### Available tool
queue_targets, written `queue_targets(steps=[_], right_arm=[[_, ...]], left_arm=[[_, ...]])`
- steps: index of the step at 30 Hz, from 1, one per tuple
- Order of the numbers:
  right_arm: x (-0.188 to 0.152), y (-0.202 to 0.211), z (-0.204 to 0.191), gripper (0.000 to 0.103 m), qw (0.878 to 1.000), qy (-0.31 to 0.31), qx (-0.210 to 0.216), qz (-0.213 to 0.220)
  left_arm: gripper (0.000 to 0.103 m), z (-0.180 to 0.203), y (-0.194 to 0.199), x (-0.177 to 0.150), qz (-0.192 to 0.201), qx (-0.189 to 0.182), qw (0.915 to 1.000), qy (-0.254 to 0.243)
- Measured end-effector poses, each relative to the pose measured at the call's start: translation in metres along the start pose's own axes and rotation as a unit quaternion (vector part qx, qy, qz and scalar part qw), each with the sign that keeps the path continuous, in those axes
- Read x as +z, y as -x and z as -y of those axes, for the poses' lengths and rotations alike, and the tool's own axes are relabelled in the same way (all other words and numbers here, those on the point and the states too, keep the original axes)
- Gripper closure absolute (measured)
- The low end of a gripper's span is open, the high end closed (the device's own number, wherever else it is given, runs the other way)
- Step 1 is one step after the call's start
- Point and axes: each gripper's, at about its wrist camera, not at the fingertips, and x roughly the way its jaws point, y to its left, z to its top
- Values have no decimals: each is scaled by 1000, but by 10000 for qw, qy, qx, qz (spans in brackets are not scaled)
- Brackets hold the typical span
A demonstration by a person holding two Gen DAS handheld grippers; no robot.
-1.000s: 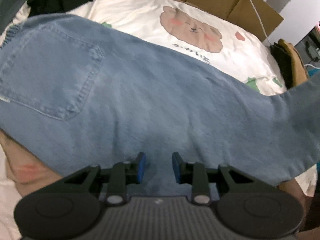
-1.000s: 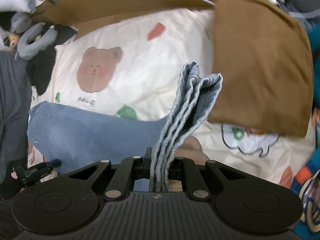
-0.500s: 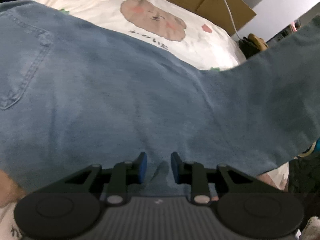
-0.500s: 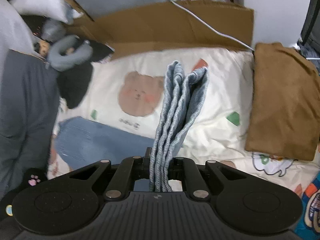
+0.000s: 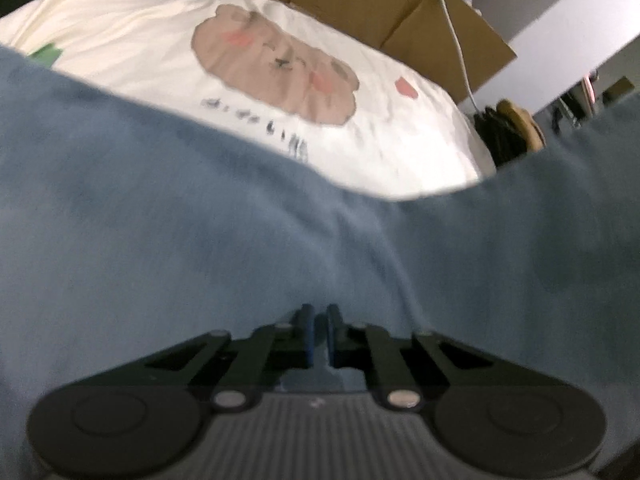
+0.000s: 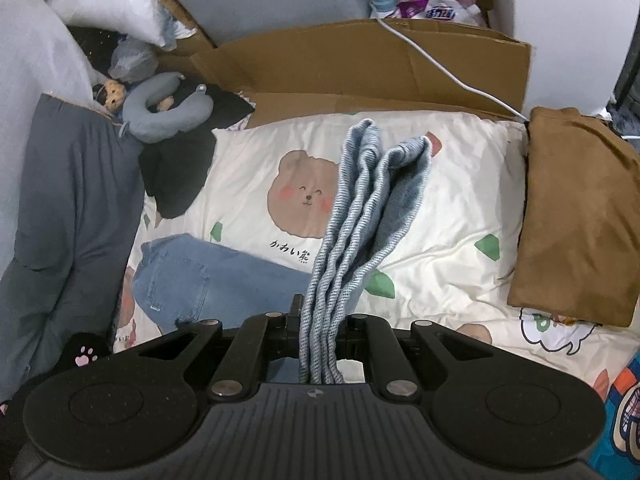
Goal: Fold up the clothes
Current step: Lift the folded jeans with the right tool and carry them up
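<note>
Gripping a pinch of denim, the left gripper point(image 5: 318, 330) has its jaws nearly together, with a thin fold of the jeans point(image 5: 200, 240) between the blue pads point(image 5: 307, 334). That view is blurred, so I cannot tell how firmly they bite.

Right gripper point(image 6: 320, 350): jaws closed on the bunched hem point(image 6: 360, 232) of the jeans' leg, which rises forward from between them in several layers. The rest of the jeans point(image 6: 200, 280) lies flat on the bed, back pocket up, at the left side of the quilt point(image 6: 460, 184).

Writing: black Japanese script under the printed bear point(image 6: 304, 196) on the quilt, legible as "かわい" plus one more character I cannot make out. A purple-and-white packet point(image 6: 436, 10) behind the cardboard point(image 6: 360, 64) bears print too small to read.

A folded brown garment point(image 6: 576, 216) sits at the quilt's right edge, apart from the jeans. Grey cloth point(image 6: 68, 216) lies along the left.
</note>
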Motion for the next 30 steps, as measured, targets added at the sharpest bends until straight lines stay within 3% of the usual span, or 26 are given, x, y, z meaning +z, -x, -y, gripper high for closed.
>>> queue_targets(steps=[10, 15, 22, 30], right_arm=[[10, -10, -13, 94, 9997, 196, 23, -129], [16, -13, -22, 94, 9994, 309, 122, -108], [36, -19, -50, 94, 9978, 580, 289, -129], [61, -35, -109, 94, 9913, 1082, 719, -222]], left_arm=[[99, -2, -36, 39, 6, 202, 9994, 295], [99, -6, -44, 43, -90, -34, 9992, 377], [100, -3, -25, 14, -114, -114, 9997, 164], [100, -2, 3, -29, -508, -272, 9980, -252]])
